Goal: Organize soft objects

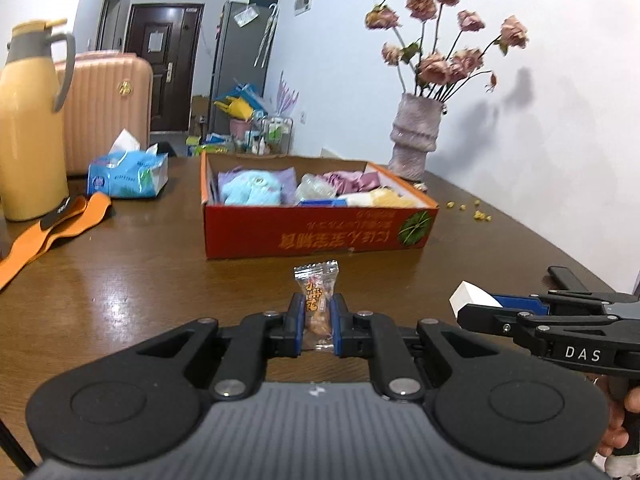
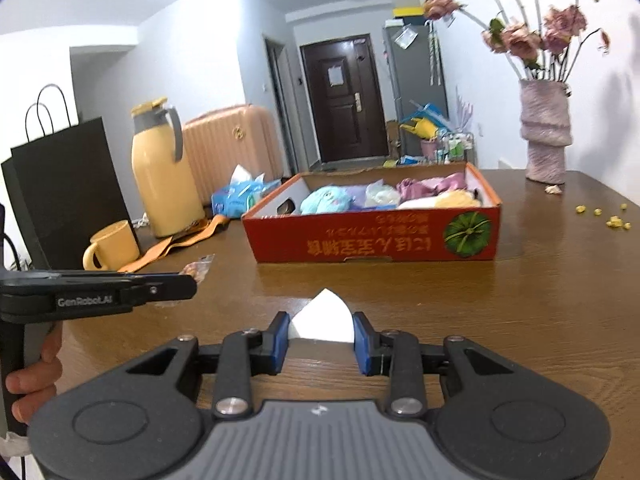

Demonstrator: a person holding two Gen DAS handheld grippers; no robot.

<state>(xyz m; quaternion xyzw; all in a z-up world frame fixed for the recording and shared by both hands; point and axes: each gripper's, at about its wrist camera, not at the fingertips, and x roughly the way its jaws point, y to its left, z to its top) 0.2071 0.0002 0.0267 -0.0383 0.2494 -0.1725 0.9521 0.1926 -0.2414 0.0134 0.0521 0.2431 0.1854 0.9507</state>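
Observation:
My left gripper (image 1: pixel 317 312) is shut on a clear snack packet (image 1: pixel 316 300) with orange print, held just above the brown table. My right gripper (image 2: pixel 322 330) is shut on a white wedge-shaped sponge (image 2: pixel 322 320); in the left wrist view that gripper (image 1: pixel 476 305) comes in from the right with the white sponge (image 1: pixel 472 295) at its tip. In the right wrist view the left gripper (image 2: pixel 192 280) reaches in from the left with the packet (image 2: pixel 199 266). A red cardboard box (image 1: pixel 316 236) ahead holds a blue plush (image 1: pixel 252 188), purple cloth and other soft items; it also shows in the right wrist view (image 2: pixel 372 242).
A yellow thermos (image 1: pixel 28 128), a blue tissue pack (image 1: pixel 128 174) and an orange strap (image 1: pixel 52 228) lie left. A vase of dried roses (image 1: pixel 416 140) stands behind the box on the right, with yellow crumbs (image 1: pixel 480 212) nearby. A yellow mug (image 2: pixel 112 246) and black paper bag (image 2: pixel 68 188) sit at the far left.

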